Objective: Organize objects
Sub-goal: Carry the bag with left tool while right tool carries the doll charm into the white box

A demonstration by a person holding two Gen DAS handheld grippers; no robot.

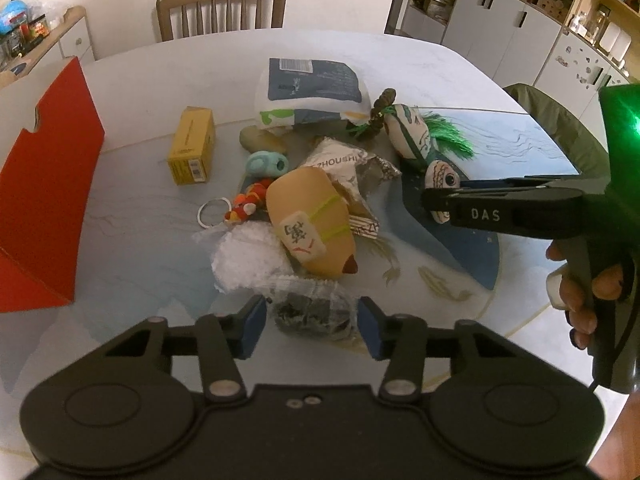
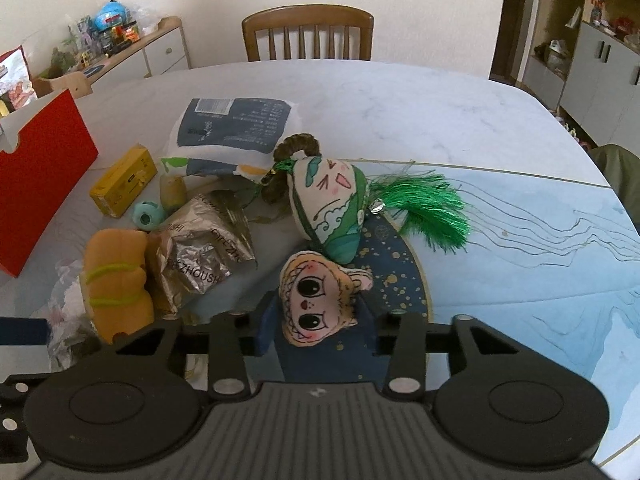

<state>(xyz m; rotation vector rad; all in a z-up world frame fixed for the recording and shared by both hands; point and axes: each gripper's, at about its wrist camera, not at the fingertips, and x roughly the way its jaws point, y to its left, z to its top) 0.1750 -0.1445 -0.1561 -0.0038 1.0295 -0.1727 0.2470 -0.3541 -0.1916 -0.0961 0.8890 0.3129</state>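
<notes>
A pile of small objects lies mid-table. My left gripper (image 1: 312,320) has its blue pads on both sides of a clear plastic bag of dark bits (image 1: 310,310); the pads touch its sides. My right gripper (image 2: 318,320) is closed on a small cartoon-face plush (image 2: 316,300), which also shows in the left wrist view (image 1: 440,176). Beside it lie a green-tasselled sachet (image 2: 328,204), a tan plush with a mahjong tile (image 1: 316,224), a silver snack wrapper (image 2: 200,248), a yellow box (image 1: 192,150), a teal toy (image 1: 266,162) and a blue-white pouch (image 1: 312,90).
An open red box (image 1: 44,196) stands at the table's left edge. A blue illustrated mat (image 2: 540,240) covers the right side. A wooden chair (image 2: 308,34) stands behind the table; cabinets line the right wall. A keyring with orange beads (image 1: 240,206) and white crumpled plastic (image 1: 248,260) lie in the pile.
</notes>
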